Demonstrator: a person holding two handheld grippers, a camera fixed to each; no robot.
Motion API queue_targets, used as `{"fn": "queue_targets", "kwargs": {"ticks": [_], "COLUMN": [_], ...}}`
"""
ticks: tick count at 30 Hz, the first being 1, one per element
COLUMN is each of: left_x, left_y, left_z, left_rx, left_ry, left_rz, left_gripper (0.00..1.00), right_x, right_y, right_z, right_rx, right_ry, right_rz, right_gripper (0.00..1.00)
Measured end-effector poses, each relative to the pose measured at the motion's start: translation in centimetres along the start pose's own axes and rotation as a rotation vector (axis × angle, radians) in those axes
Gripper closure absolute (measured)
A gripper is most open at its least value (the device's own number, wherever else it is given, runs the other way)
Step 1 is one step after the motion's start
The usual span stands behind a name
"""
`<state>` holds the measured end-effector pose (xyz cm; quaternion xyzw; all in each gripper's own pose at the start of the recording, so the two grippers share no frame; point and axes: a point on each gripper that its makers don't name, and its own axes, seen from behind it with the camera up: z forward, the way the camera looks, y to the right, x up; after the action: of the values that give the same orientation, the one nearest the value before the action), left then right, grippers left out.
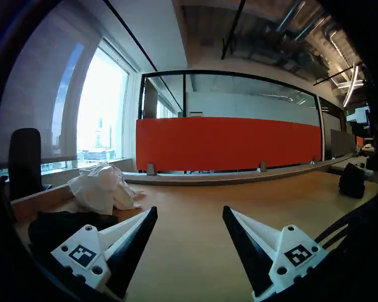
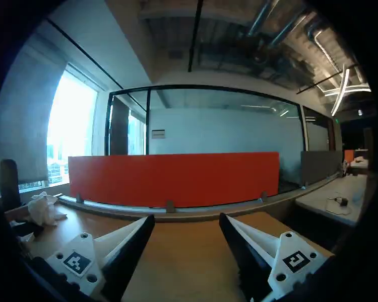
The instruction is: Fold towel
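A crumpled white towel (image 1: 102, 187) lies in a heap on the wooden desk (image 1: 199, 236), to the left of and beyond my left gripper (image 1: 190, 213), which is open with nothing between its fingers. In the right gripper view the same white towel (image 2: 42, 208) shows small at the far left of the desk (image 2: 184, 261). My right gripper (image 2: 187, 220) stands open and empty above the desk, well to the right of the towel.
A dark cloth (image 1: 63, 224) lies in front of the white towel. An orange divider panel (image 1: 229, 143) runs along the desk's far edge. A black object (image 1: 351, 180) sits at the right. A black chair (image 1: 25, 161) stands by the window.
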<state>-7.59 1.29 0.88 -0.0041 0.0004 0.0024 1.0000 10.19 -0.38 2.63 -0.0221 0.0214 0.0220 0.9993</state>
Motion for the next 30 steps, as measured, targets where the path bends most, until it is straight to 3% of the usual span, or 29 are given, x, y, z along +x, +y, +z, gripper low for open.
{"fn": "queue_targets", "kwargs": {"ticks": [15, 30], "left_x": [-0.1, -0.2], "left_y": [0.1, 0.1], "left_z": [0.1, 0.1], "left_rx": [0.0, 0.0], "left_ry": [0.001, 0.001], "left_rz": [0.0, -0.001], "left_gripper": [0.04, 0.04], "right_x": [-6.3, -12.2], "right_y": [2.1, 3.6], "right_z": [-1.1, -1.5], "right_rx": [0.007, 0.006], "right_ry": [0.027, -0.003], "right_rz": [0.042, 0.065], "right_gripper": [0.01, 0.01]}}
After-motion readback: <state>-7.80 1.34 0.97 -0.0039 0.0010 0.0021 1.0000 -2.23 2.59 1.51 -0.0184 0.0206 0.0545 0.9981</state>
